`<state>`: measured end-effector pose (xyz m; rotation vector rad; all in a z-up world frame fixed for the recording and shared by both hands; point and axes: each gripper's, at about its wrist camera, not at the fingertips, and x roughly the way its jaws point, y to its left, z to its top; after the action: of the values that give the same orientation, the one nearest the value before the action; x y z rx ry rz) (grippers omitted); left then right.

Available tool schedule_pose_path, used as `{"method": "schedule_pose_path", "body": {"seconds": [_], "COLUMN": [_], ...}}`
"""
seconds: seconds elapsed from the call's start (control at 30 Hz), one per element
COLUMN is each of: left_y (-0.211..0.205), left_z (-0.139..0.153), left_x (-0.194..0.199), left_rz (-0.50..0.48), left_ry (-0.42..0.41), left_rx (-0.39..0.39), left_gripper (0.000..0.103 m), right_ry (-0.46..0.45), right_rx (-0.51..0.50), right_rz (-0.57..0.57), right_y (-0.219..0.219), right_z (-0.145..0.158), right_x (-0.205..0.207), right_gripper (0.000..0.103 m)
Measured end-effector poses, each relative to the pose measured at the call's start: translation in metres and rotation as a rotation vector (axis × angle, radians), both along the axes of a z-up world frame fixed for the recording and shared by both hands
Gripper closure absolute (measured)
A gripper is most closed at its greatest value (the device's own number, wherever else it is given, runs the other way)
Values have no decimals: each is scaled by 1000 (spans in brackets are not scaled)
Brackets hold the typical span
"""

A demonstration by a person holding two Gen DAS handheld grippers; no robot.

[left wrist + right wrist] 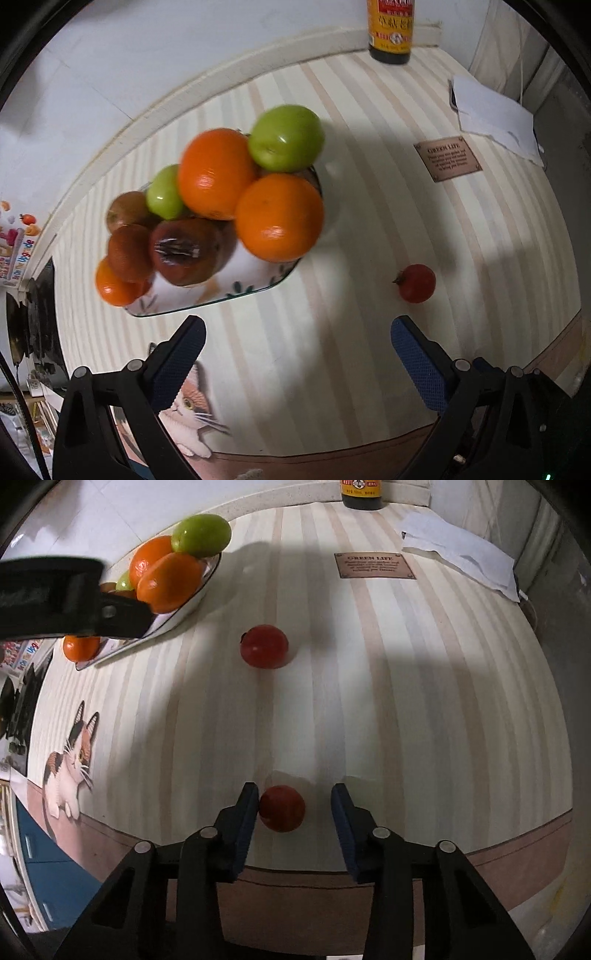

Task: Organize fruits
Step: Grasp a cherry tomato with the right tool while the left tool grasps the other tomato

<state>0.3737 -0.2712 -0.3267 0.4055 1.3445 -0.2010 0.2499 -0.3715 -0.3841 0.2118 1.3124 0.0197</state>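
Observation:
A white plate (258, 284) with a green rim holds a pile of fruit: oranges (279, 218), green apples (286, 136) and dark red-brown fruit (184, 251). The plate also shows in the right wrist view (184, 609). My left gripper (297, 347) is open and empty just in front of the plate. One small red fruit (417, 282) lies loose on the table to the right of the plate; it also shows in the right wrist view (264, 646). My right gripper (293, 805) is open around a second small red fruit (282, 808), whose left side touches the left pad.
The striped table mat (406, 701) carries a cat picture (70, 760) at the left front. A dark sauce bottle (389, 29) stands at the back by the wall. White paper (495, 118) and a brown plaque (447, 160) lie at the back right.

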Motion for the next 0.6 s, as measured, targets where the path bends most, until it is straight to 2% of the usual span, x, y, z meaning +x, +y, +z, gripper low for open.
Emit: {"method": "schedule_pose_path", "body": {"seconds": [0.17,0.23,0.27,0.43,0.5,0.57,0.6], "left_y": [-10,-19,-24,-60,-70,-80,-84], "left_z": [-11,-15,-17,-39,-45,-53,-58], "left_x": [6,8,9,14,15,17,18], "left_rz": [-8,-27,-39,-133,-163,-186,-194], "left_ry": [61,79,88,138,143,153,167], "left_rx": [-48,-56,-62,-55,-48,-30,-31], "left_gripper": [0,0,0,0,6,28,33], "right_ry": [-31,-37,-38,-62,-66,-79,-80], "right_rx": [-15,-5,6,20,30,46,61], "right_rz": [27,6,-8,-80,-104,-131,-143], "right_y": [0,-6,-10,-34,-44,-53,-59], "right_z": [1,2,3,11,14,18,19], "right_x": [-6,-8,-9,-12,-12,-14,-14], "right_gripper": [60,73,74,74,74,75,75]}}
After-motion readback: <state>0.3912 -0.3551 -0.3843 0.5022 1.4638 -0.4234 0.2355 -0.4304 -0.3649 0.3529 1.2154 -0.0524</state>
